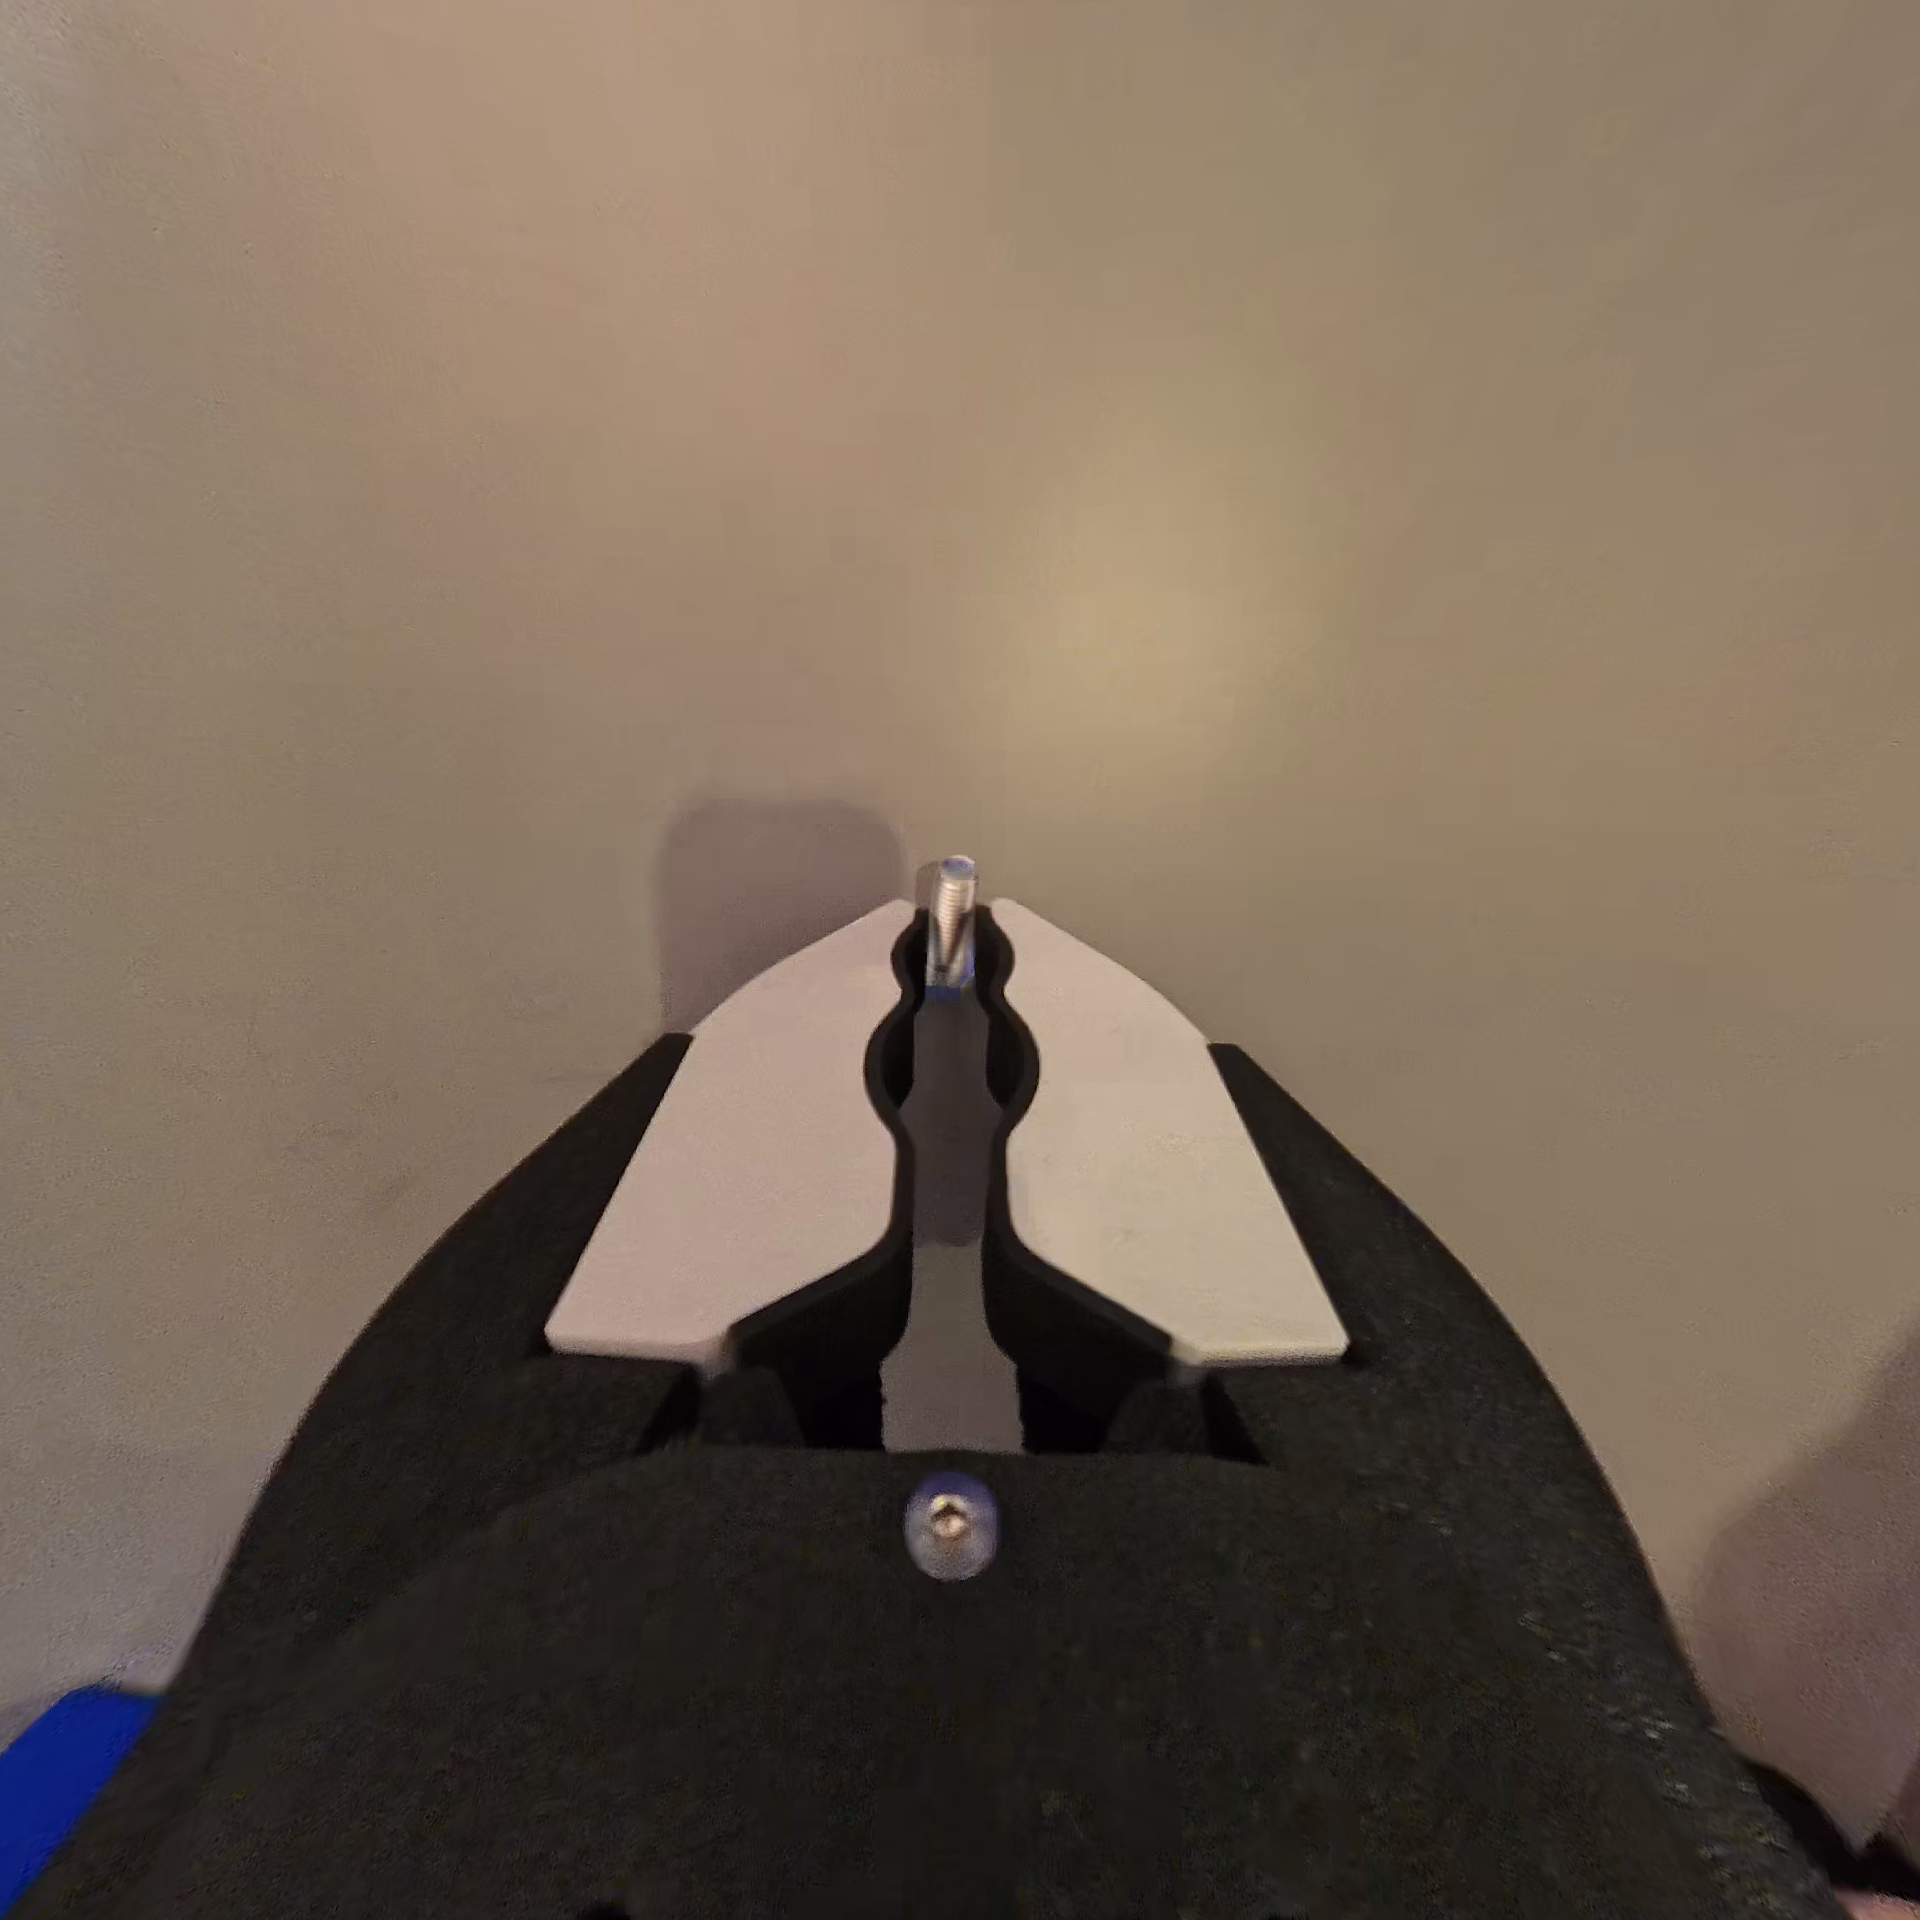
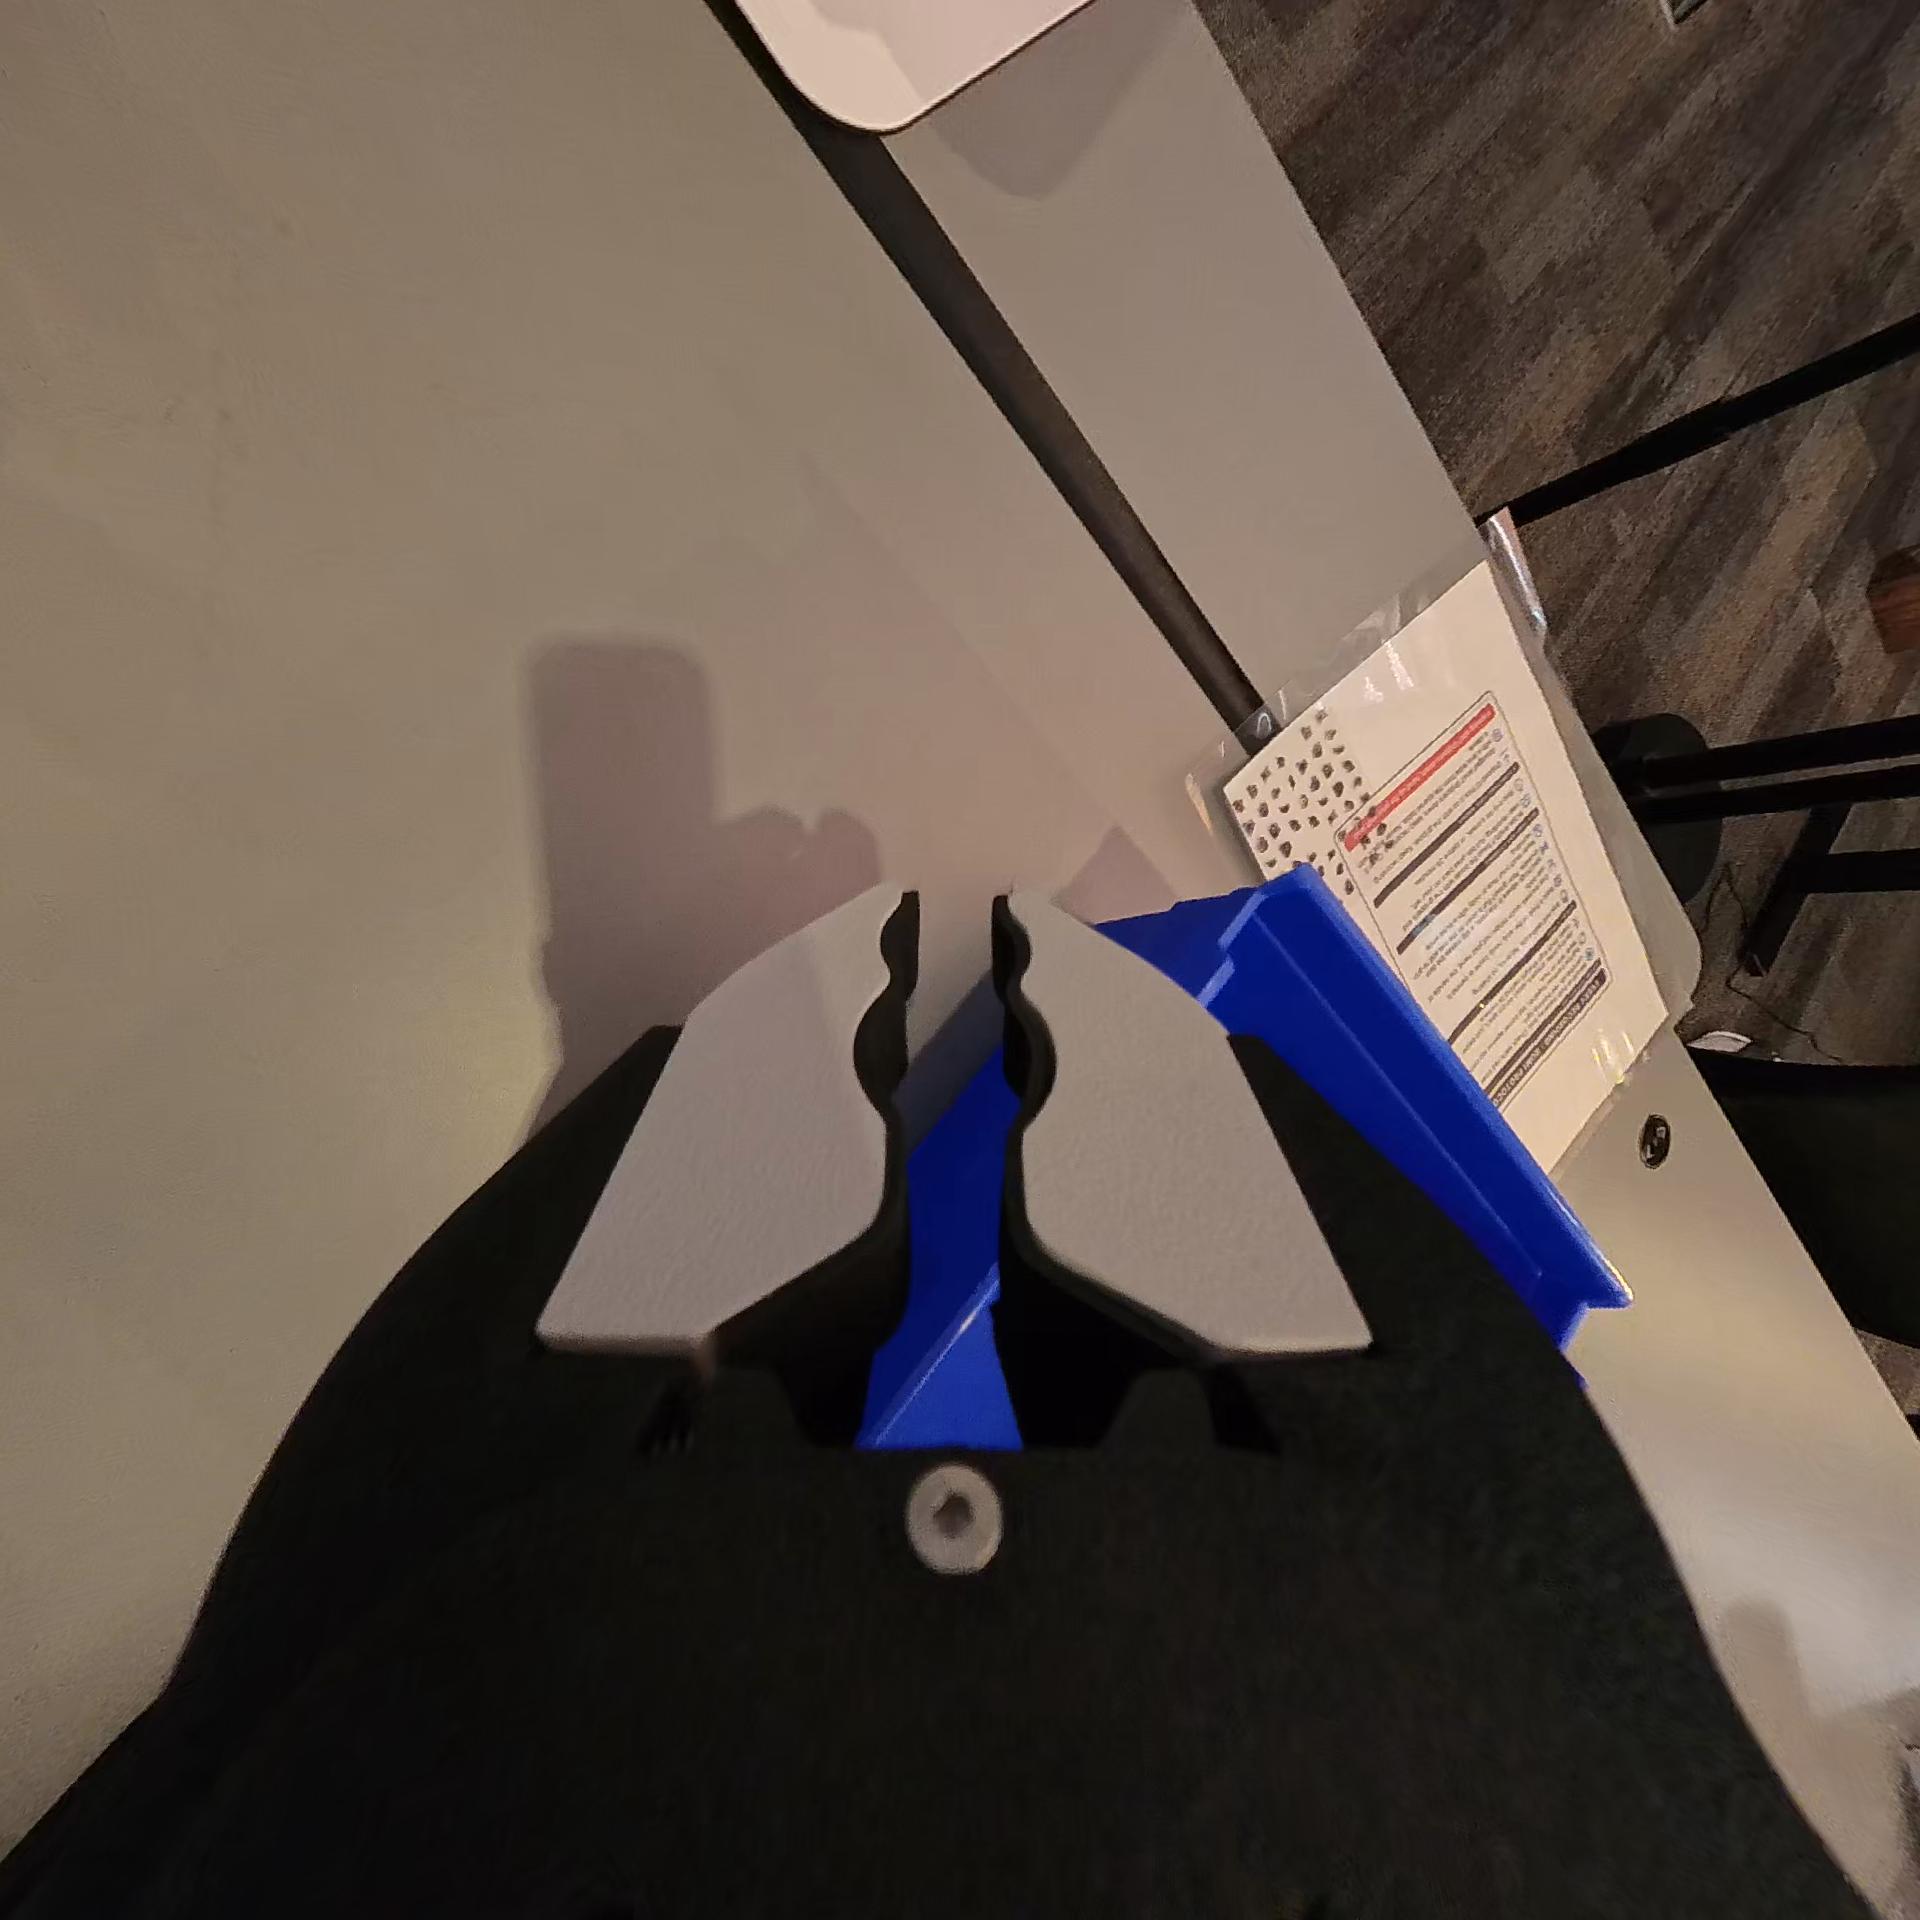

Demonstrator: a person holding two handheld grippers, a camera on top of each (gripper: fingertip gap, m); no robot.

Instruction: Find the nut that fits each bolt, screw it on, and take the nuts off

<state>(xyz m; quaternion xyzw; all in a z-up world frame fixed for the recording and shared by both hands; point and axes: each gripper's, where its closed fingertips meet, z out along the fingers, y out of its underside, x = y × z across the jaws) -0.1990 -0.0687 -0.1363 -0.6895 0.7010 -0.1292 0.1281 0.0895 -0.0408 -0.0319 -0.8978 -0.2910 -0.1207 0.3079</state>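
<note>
My left gripper (image 1: 954,920) is shut on a small silver bolt (image 1: 950,914). The bolt sits in the notch near the fingertips, and its threaded end sticks out forward over the pale table (image 1: 935,416). My right gripper (image 2: 956,920) has its jaws a little apart with nothing between them. It hovers over a blue bin (image 2: 1351,1049), whose inside shows through the gap. No nut is visible in either view.
A laminated instruction sheet (image 2: 1455,894) lies beyond the bin by the table's right edge. A white tray corner (image 2: 894,62) shows at the far end, by a dark seam (image 2: 1039,395) across the table. A blue corner (image 1: 62,1756) sits at lower left. Floor and black chair legs (image 2: 1766,769) lie right. Some 30 centimetres of space lies between my two pairs of fingers.
</note>
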